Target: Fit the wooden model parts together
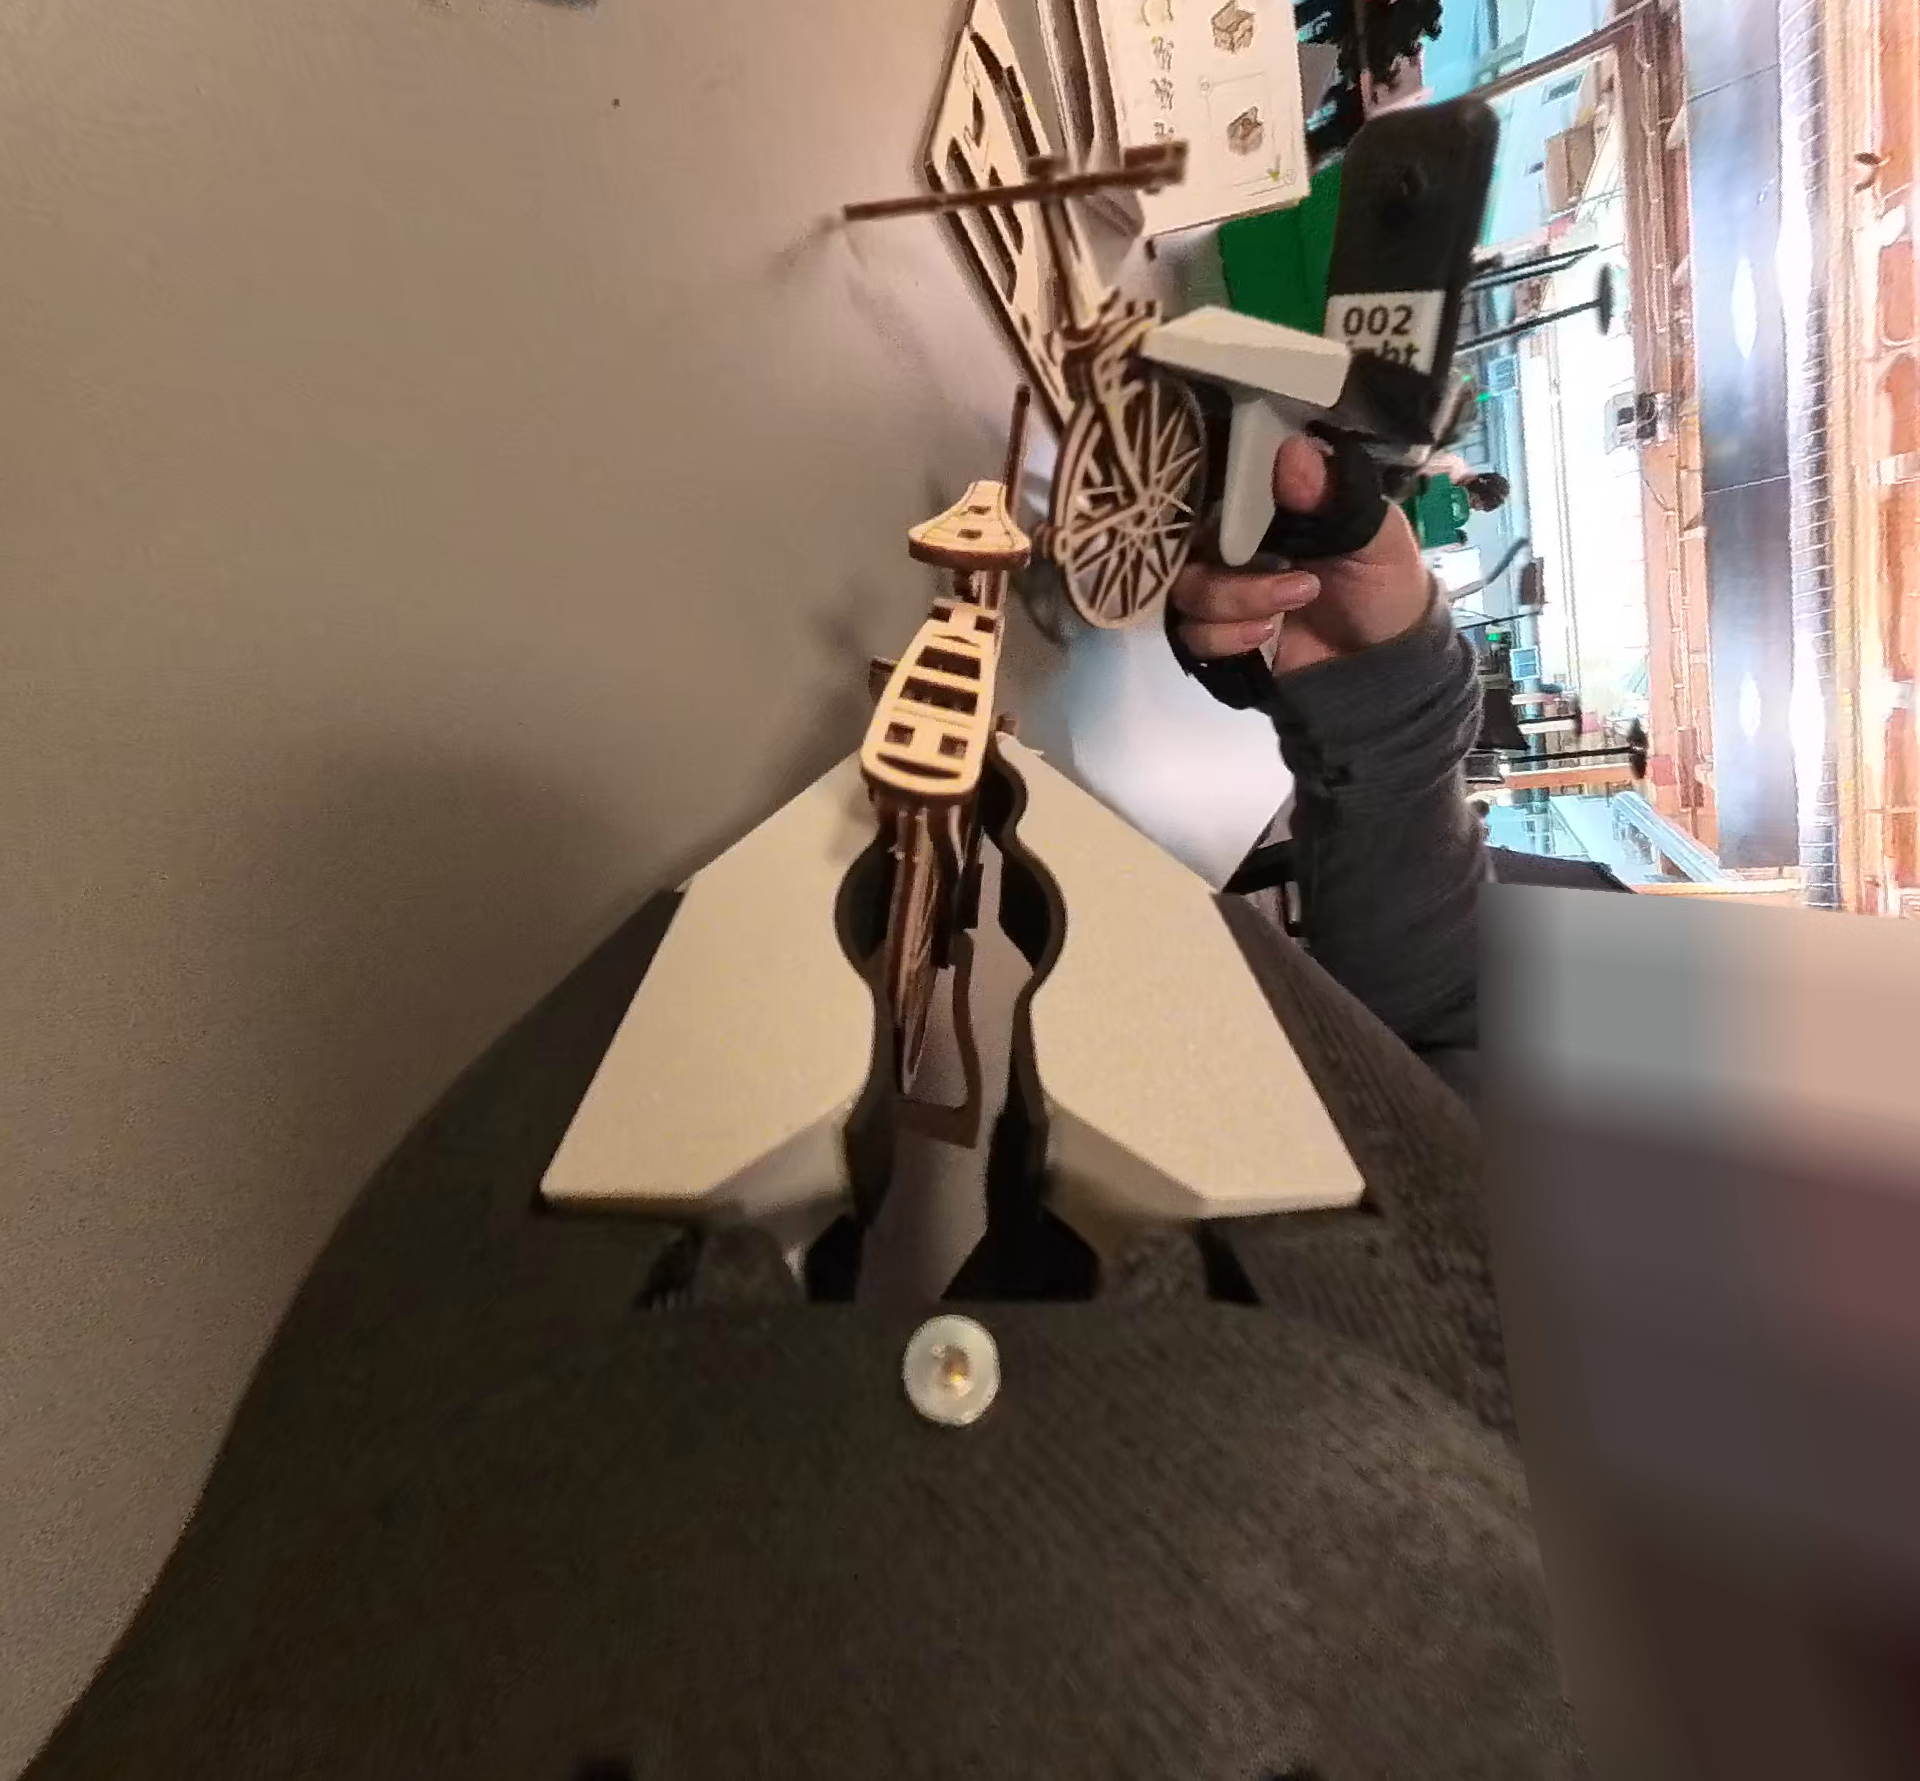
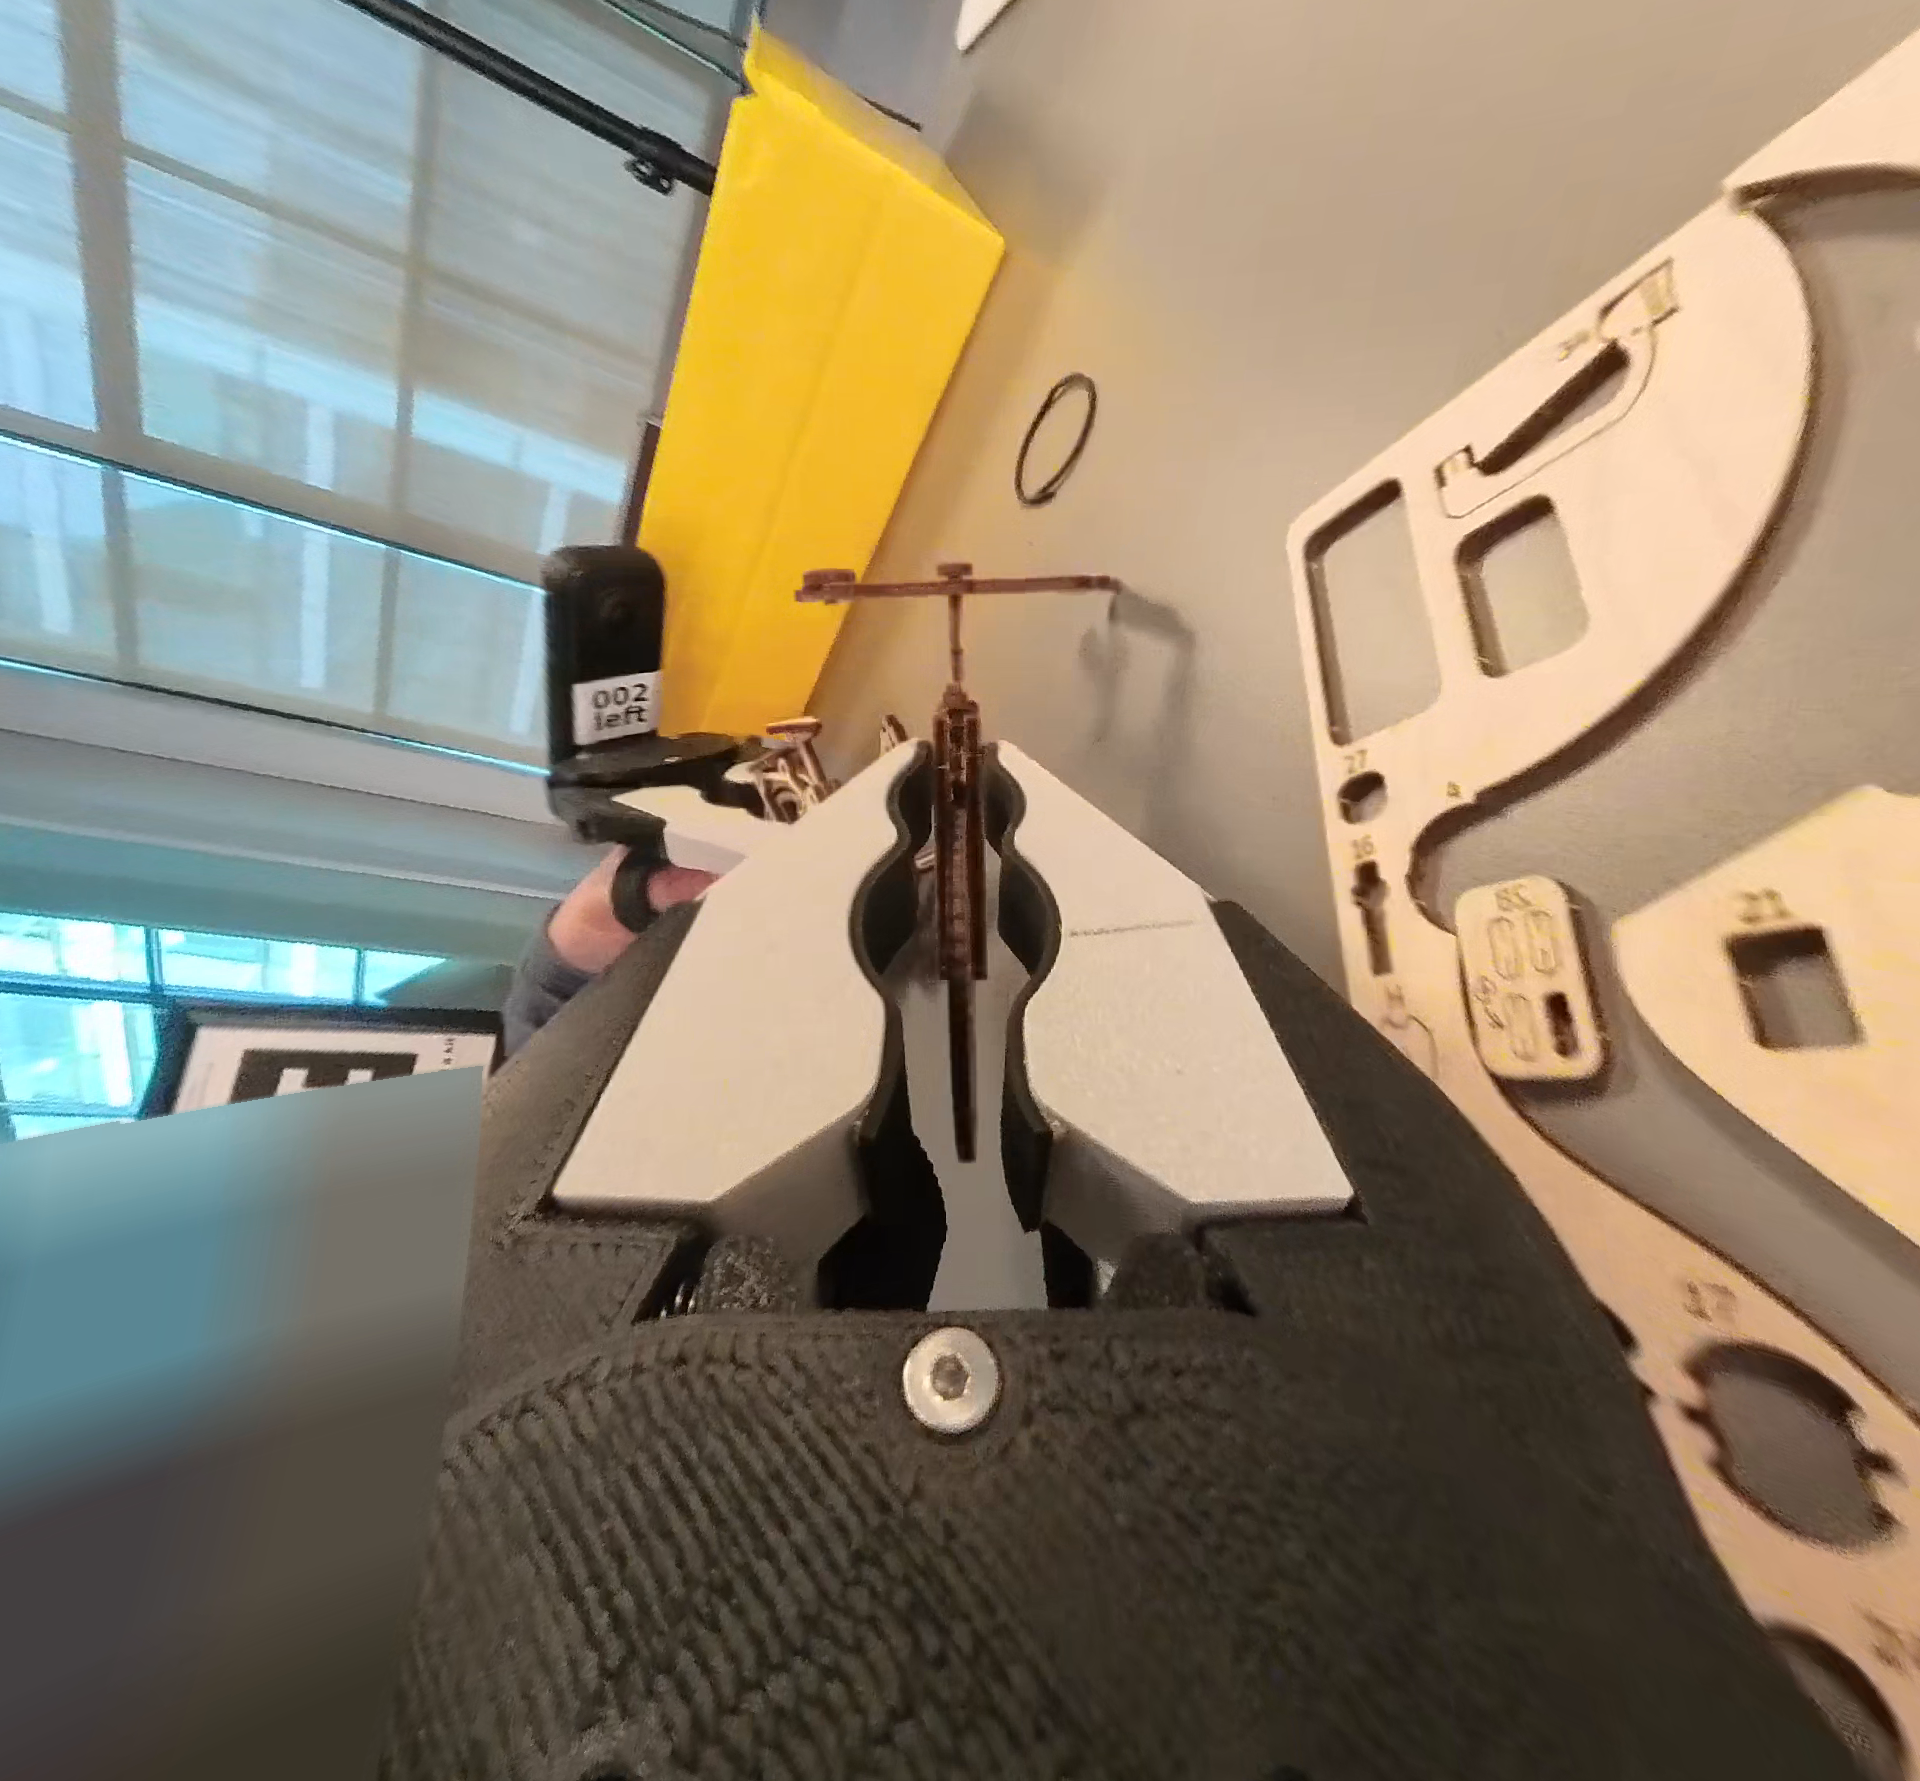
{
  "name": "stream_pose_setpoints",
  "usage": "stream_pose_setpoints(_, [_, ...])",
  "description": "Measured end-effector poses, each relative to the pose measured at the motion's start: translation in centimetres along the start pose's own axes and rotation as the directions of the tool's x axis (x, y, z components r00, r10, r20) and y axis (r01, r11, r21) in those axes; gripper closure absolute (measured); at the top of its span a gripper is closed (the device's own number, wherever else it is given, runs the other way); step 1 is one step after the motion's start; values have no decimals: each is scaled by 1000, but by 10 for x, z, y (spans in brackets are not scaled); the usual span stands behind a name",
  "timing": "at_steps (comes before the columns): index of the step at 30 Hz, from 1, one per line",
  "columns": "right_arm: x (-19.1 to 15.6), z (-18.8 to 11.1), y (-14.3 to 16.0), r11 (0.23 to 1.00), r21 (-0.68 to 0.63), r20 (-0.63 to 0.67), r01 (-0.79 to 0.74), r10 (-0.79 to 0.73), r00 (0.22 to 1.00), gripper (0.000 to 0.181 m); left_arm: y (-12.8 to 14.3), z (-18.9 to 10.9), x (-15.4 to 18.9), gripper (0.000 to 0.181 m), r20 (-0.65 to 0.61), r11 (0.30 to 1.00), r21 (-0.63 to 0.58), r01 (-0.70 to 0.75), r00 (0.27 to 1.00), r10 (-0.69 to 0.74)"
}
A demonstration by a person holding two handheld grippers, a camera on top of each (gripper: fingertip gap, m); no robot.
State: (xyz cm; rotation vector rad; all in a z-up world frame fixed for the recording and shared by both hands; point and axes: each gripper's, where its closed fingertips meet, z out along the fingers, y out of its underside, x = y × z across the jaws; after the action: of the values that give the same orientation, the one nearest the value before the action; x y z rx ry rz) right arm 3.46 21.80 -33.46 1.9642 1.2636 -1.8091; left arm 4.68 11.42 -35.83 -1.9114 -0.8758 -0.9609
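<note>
We clamp the pale laser-cut wooden bicycle model (image 1: 1127, 474) in both grippers, left gripper (image 1: 940, 900) at its rear, right gripper (image 2: 958, 858) at its front, steadying the parts for mating.

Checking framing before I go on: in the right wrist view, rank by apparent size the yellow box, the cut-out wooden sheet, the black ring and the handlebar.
1. Cut-out wooden sheet, though nearness inflates it.
2. Yellow box.
3. Handlebar and black ring look alike; unranked.

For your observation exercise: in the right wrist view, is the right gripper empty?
No: the right gripper is closed on the wooden bicycle model, edge-on between its white fingers.
</note>
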Motion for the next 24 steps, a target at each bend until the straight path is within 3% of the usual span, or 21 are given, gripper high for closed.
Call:
stream_pose_setpoints(7, [2,18,0,997,-32,-108,74,-77,991,174,-6,1,-9,148,206,995,2,-101,974,98])
stream_pose_setpoints(12, [3,22,3,991,-36,-163,125,-129,978,168,-15,-1,-8,119,305,976,12,-218,930,204])
stream_pose_setpoints(19, [7,9,-9,972,6,-266,235,-225,937,156,-26,-13,-11,78,418,942,30,-334,861,292])
stream_pose_setpoints(24, [3,-13,-23,903,9,-375,430,-396,838,149,-30,-27,-13,56,509,887,9,-461,766,393])
